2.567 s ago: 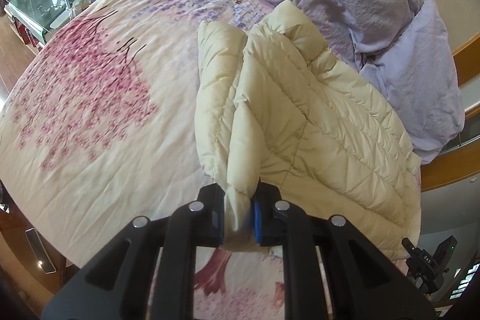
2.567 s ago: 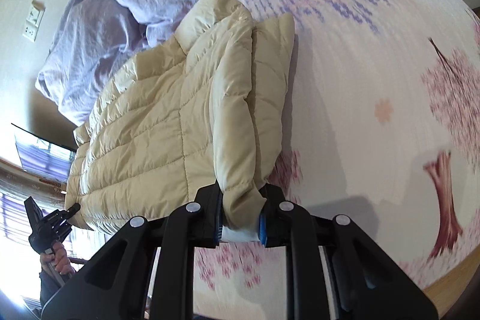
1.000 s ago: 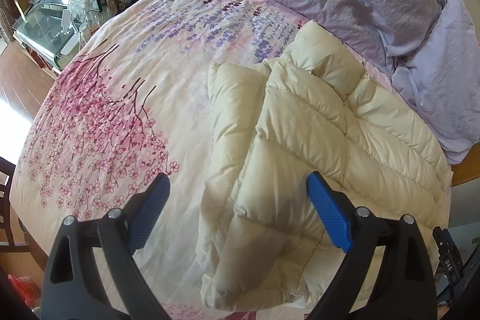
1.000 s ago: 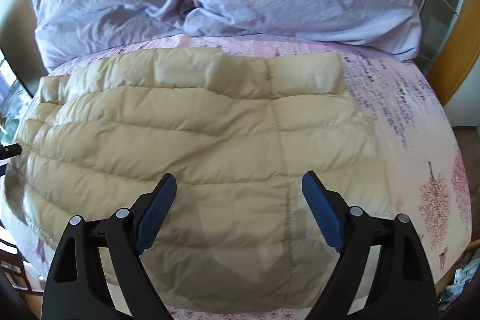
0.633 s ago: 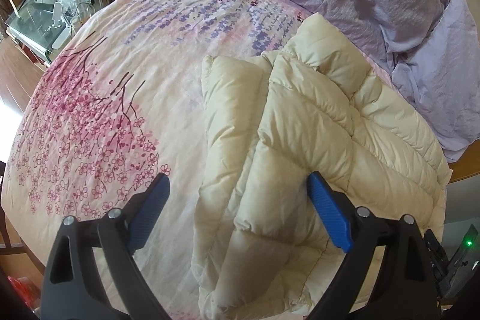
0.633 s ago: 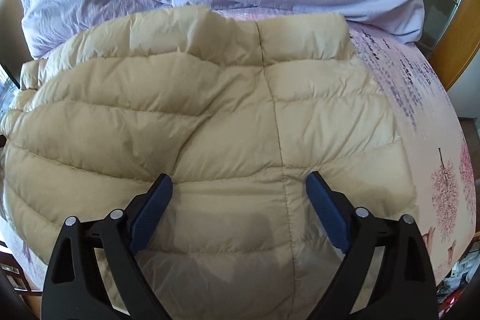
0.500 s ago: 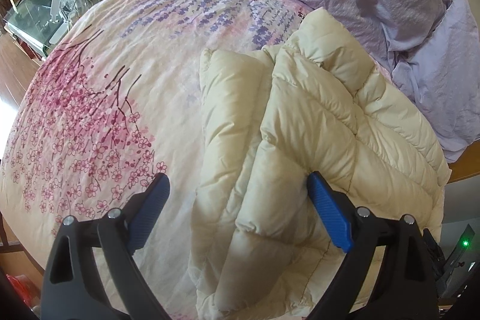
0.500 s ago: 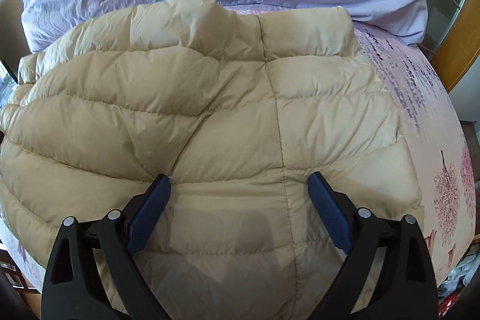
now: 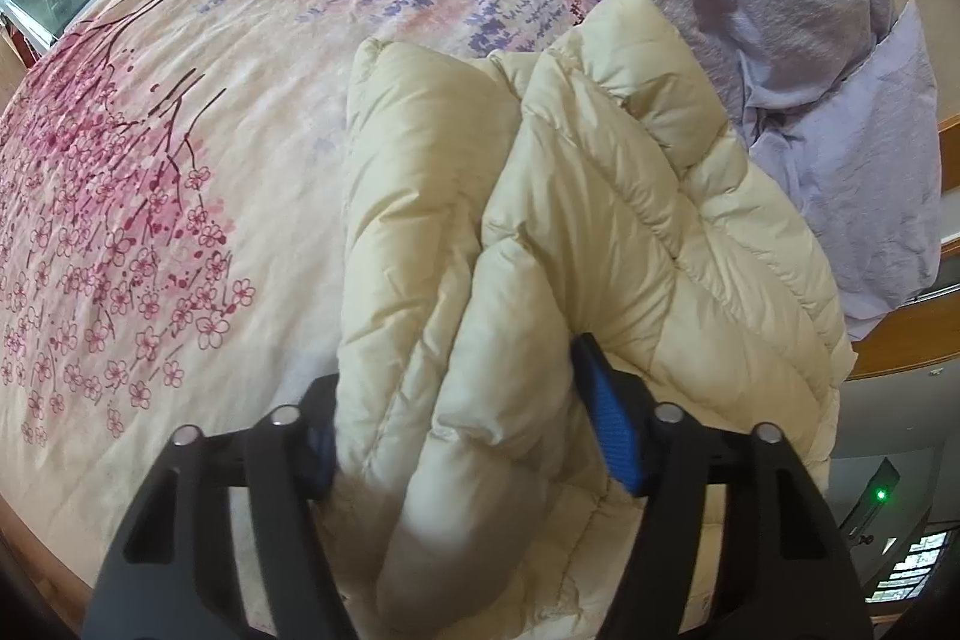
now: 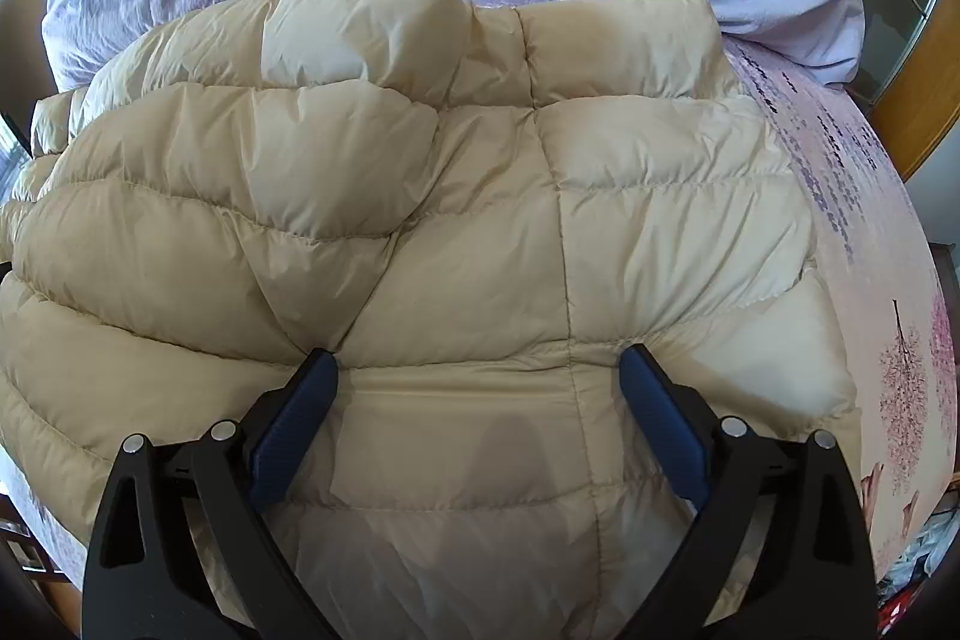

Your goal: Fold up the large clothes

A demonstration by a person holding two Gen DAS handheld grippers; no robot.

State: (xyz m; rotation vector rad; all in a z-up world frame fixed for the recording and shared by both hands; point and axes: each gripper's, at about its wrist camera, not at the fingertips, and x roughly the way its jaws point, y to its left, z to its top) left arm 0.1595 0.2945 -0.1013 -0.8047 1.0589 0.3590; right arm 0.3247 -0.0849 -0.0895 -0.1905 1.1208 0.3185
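The left tongs point(image 9: 456, 436) point steeply down, and their jaws have just been closing; the blue pads point(image 9: 612, 430) now press from both sides on a thick puffed fold of the cream jacket point(image 9: 600, 196). The right tongs point(image 10: 477, 424) also tilt steeply down, jaws spread wide, with both blue fingertips point(image 10: 657, 424) resting against the jacket's quilted surface and gripping nothing.

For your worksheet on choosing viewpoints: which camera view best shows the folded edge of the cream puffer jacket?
The left wrist view: the jacket shows its stacked layers along the fold from the side. The right wrist view shows only its broad quilted top, filling the frame.
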